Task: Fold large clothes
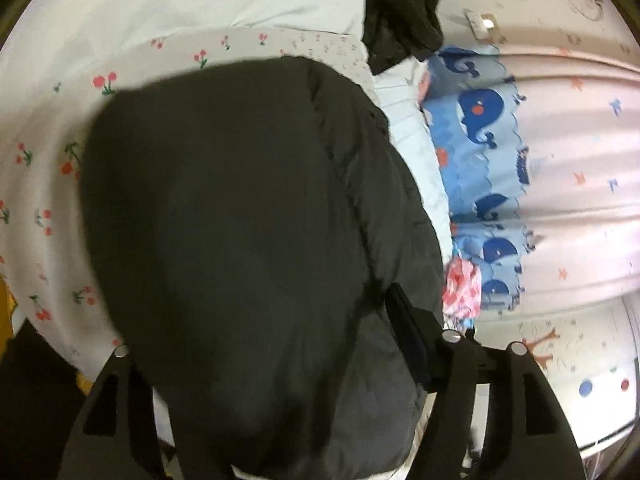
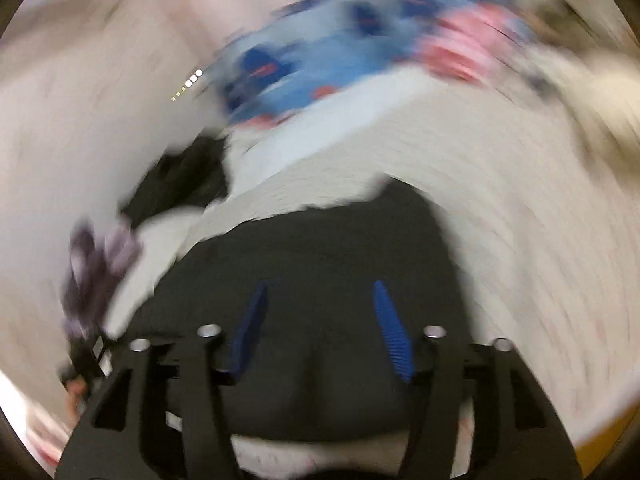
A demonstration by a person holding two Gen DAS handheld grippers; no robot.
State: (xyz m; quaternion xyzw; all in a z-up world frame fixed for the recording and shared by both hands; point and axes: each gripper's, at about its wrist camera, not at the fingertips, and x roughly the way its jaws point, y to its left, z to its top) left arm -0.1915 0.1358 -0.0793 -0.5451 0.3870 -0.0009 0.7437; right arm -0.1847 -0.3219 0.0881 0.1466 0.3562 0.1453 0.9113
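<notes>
left gripper [image 1: 276,360] angled down over the bed, fingers reaching forward from the bottom of its view. the dark grey-black padded jacket [image 1: 248,216] bulges up between its two black fingers and hides the tips. left finger is almost fully behind the fabric, right finger [image 1: 408,336] lies along the jacket's right edge. cannot tell if the pads are pressing on it or released.

right gripper [image 2: 320,328] also tilted down; its view is heavily motion-blurred. both blue ribbed pads [image 2: 390,328] are visible and stand apart with a clear gap, nothing pinched, so released. the jacket lies flat beyond them.

jacket sits on the white cherry-print bedsheet [image 1: 52,184]. right of it in the left view: a white striped cloth [image 1: 416,148], then a blue whale-print fabric [image 1: 476,128] against a pale pink curtain [image 1: 576,152]. a crumpled black garment [image 1: 404,20] lies near the top, apart from the jacket.
</notes>
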